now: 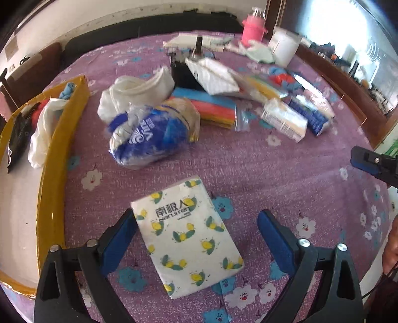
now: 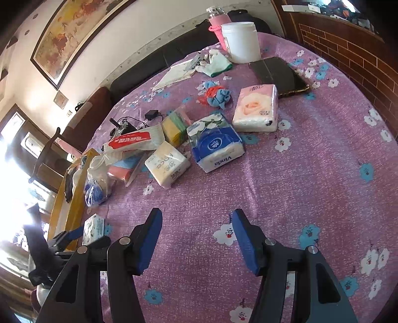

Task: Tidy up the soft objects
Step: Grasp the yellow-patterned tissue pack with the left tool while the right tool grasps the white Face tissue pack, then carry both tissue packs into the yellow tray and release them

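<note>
A white tissue pack with lemon prints (image 1: 187,236) lies on the purple flowered cloth (image 1: 248,161). My left gripper (image 1: 196,218) is open with the pack between its blue fingers; the left pad is close to or touching the pack's edge, the right pad stands apart. The pack also shows in the right wrist view (image 2: 93,228). My right gripper (image 2: 196,218) is open and empty above bare cloth; it shows at the right edge of the left wrist view (image 1: 368,166). A yellow-rimmed box (image 1: 49,174) at the left holds bags and cloths.
A blue-and-white bagged bundle (image 1: 149,134), a white cloth (image 1: 134,94) and coloured cloths (image 1: 214,109) lie mid-table. Tissue packs (image 2: 216,145) (image 2: 256,109) (image 2: 166,164), a dark tablet (image 2: 278,74), a white tub (image 2: 242,42) and a pink bottle (image 2: 217,22) stand farther back.
</note>
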